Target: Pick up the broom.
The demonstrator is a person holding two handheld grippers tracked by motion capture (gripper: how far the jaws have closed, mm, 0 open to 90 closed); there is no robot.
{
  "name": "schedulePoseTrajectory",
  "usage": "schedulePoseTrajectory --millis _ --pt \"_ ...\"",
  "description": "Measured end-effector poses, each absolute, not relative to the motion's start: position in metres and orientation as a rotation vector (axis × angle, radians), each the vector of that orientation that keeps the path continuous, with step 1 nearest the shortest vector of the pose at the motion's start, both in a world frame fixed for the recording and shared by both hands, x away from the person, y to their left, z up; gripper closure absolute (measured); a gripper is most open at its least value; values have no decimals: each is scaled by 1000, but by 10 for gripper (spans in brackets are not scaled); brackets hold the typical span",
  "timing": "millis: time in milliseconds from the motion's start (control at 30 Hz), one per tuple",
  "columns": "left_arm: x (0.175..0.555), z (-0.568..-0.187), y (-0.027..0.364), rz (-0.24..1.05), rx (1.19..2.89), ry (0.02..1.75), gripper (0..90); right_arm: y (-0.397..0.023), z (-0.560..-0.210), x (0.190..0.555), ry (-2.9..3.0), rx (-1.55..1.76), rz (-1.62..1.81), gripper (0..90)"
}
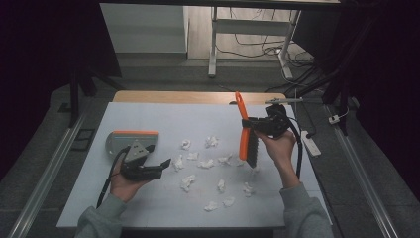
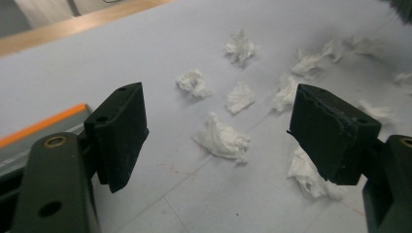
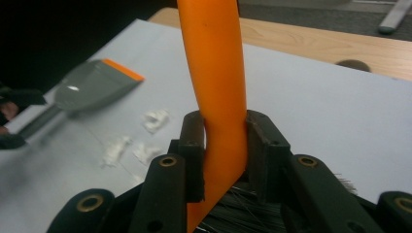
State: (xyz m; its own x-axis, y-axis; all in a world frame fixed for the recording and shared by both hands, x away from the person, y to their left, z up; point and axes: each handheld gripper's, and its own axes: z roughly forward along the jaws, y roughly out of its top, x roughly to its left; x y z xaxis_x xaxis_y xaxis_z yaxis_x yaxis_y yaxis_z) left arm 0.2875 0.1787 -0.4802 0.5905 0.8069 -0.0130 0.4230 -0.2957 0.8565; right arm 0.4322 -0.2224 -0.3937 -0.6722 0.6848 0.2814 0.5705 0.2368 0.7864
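Observation:
My right gripper [image 1: 251, 123] is shut on the orange handle of a hand brush [image 1: 243, 130], held nearly upright over the right part of the mat, dark bristles [image 1: 252, 151] pointing down just above the paper. In the right gripper view the handle [image 3: 216, 73] rises between the closed jaws of that gripper [image 3: 224, 127]. My left gripper [image 1: 165, 163] hovers open at the left, with nothing between its jaws [image 2: 218, 104]. Several crumpled white paper scraps [image 1: 204, 163] lie scattered mid-mat; one scrap [image 2: 223, 140] sits just ahead of the left jaws. A grey dustpan with an orange edge [image 1: 130, 140] lies behind the left hand.
The grey-white mat [image 1: 148, 119] covers a wooden table whose far edge [image 1: 198, 96] shows. The dustpan [image 3: 92, 85] and its orange lip [image 2: 43, 124] also show in the gripper views. Floor cables and a table leg [image 1: 213, 54] lie beyond.

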Motion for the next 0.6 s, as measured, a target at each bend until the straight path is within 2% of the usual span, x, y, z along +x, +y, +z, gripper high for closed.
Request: schedulePoseTrajectory --millis 300,600 --pt "292 -466 139 435 1946 931 230 -198 -396 429 2352 1178 1487 702" --pt "300 -462 114 423 1944 895 226 -179 -404 421 2316 1170 1571 702"
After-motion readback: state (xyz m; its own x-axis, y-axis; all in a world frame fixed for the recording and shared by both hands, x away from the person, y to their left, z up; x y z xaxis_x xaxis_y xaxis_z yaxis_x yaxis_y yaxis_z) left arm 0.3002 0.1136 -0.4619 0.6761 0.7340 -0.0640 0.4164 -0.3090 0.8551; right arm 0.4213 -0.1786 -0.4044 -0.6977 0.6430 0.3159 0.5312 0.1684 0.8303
